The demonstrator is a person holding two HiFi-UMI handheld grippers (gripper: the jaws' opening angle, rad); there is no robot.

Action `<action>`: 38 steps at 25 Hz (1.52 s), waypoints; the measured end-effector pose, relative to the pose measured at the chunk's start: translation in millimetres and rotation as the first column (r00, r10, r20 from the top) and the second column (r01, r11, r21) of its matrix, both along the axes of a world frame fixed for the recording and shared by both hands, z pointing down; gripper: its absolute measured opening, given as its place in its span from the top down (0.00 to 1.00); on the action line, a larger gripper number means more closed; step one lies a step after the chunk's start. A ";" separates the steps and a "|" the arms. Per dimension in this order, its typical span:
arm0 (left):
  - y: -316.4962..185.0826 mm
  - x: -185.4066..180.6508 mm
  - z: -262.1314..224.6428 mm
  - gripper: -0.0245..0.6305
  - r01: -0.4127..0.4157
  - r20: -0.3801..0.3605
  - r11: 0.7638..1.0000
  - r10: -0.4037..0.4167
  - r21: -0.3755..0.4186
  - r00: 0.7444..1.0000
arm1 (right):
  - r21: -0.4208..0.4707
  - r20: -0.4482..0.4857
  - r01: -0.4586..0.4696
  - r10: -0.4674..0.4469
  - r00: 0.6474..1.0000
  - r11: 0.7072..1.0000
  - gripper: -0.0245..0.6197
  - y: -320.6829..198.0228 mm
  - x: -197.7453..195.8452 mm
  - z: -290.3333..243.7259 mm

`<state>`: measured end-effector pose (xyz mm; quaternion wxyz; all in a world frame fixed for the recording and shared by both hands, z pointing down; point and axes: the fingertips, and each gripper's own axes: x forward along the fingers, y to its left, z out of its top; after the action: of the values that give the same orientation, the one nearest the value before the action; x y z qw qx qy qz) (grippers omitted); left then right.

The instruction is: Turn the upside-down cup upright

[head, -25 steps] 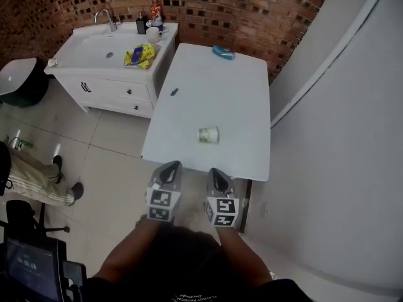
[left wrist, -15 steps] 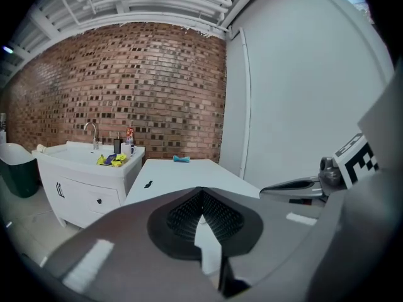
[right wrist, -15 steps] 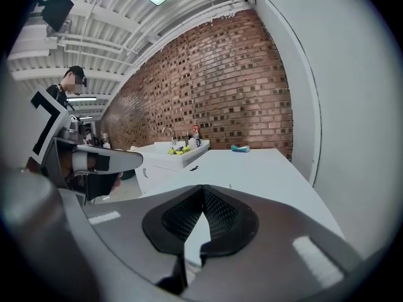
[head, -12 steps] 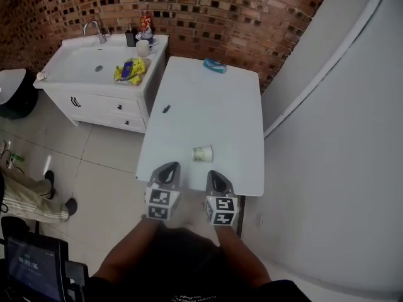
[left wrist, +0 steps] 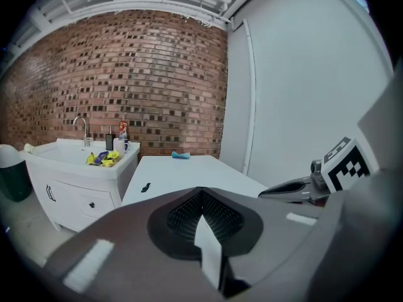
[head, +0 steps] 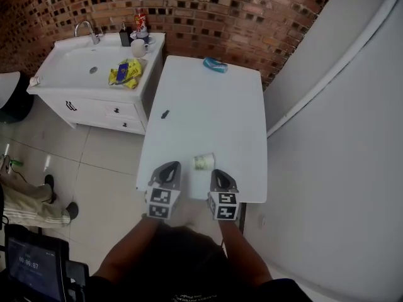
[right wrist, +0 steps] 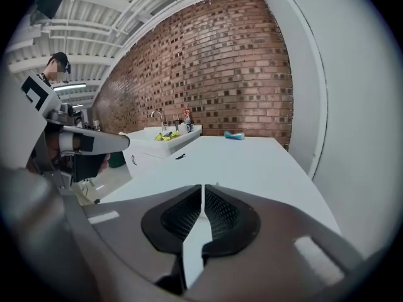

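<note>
At the worktop's (head: 239, 124) near edge, the left gripper (head: 167, 168) and right gripper (head: 222, 175) hover side by side. The left gripper's jaws are closed tight with nothing in them. The right gripper's jaws are a thin slit apart and opening, nothing between them. The cup (head: 204, 162) is on the worktop close to that near edge, just beyond the two grippers and between them, touching neither. It looks to be lying on its side. A small dark bit (head: 165, 114) lies mid-worktop near the left edge. A blue thing (head: 215, 65) sits at the worktop's far end. The sink unit (head: 75, 74) stands against the worktop's far left side, with yellow packets (head: 124, 73) and a mug (head: 138, 47) on it. A brick wall (head: 252, 17) is behind the worktop's far end.
</note>
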<state>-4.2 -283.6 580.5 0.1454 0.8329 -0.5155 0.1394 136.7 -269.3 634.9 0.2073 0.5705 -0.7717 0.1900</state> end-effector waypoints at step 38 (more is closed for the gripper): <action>-17.6 -14.1 22.5 0.97 0.020 -0.006 0.998 -0.021 -0.053 1.000 | -0.095 -0.049 0.074 -0.079 0.996 0.993 0.92 -29.1 -1.3 34.9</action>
<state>-18.3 -301.2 603.0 0.1707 0.8238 -0.5197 0.1489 135.4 -298.4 669.8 0.2609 0.5350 -0.7776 0.2026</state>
